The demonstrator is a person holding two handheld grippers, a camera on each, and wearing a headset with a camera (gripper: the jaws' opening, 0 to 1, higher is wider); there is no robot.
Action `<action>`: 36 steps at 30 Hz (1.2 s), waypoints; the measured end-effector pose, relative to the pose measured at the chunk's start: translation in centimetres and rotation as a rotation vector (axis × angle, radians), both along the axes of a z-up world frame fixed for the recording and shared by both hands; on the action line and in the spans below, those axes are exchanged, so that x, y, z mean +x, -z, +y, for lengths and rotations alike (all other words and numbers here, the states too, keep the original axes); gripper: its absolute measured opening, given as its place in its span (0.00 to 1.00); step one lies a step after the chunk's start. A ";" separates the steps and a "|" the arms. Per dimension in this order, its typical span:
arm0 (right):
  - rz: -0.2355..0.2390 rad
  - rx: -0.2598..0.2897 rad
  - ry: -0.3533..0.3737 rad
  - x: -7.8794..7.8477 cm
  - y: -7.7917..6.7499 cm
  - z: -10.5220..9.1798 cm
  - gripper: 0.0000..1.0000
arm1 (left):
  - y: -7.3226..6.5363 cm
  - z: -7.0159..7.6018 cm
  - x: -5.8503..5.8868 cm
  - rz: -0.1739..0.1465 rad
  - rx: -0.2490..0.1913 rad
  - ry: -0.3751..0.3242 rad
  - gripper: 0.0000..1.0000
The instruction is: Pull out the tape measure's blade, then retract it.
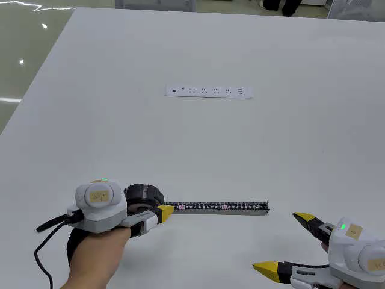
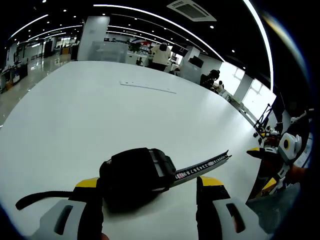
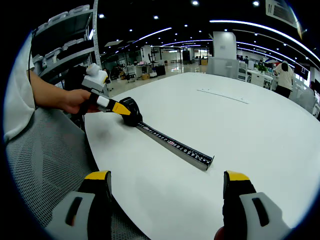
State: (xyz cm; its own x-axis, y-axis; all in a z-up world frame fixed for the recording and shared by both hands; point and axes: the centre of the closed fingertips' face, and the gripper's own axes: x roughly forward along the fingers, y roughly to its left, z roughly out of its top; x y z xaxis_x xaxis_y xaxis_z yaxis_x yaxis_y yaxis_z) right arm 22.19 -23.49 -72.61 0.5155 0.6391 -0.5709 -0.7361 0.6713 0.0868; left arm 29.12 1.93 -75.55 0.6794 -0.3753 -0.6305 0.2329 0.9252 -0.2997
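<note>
A black tape measure [image 1: 143, 200] lies on the white table near its front edge. My left gripper [image 1: 150, 212] is shut on its case [image 2: 136, 176], one yellow-tipped jaw on each side. The blade [image 1: 221, 207] sticks out flat to the right along the table, and its end hook [image 3: 209, 162] rests on the surface. My right gripper [image 1: 287, 244] hangs open a short way right of the hook, touching nothing; its fingertips [image 3: 236, 177] point toward the blade's end. From the right gripper view the case [image 3: 131, 111] sits at the far end of the blade.
A white power strip [image 1: 208, 91] lies flat in the middle of the table, well beyond the tape. A black cable [image 1: 42, 253] trails from the left gripper off the front edge. A mesh chair [image 3: 45, 170] stands at the table's near side. People sit at distant desks.
</note>
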 end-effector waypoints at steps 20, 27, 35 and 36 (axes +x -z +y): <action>-0.002 -0.035 -0.047 1.7 0.0 -0.3 0.81 | 0.2 0.4 0.7 -0.019 0.013 -0.128 0.71; 0.001 -0.055 -0.070 2.4 0.2 -0.7 0.77 | 0.2 0.6 0.8 -0.026 0.017 -0.166 0.70; 0.000 -0.074 -0.101 3.4 0.1 -1.1 0.70 | 0.2 0.7 1.0 -0.030 0.033 -0.188 0.69; 0.001 -0.080 -0.106 3.6 0.2 -1.2 0.69 | 0.3 0.7 1.0 -0.029 0.036 -0.190 0.68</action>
State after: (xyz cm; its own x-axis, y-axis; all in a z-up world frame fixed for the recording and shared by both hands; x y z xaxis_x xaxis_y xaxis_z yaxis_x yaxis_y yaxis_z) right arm 25.75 -24.71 -72.76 0.4472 0.6424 -0.6223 -0.8031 0.5947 0.0368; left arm 30.11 2.67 -75.81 0.7543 -0.2160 -0.6199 0.0610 0.9633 -0.2614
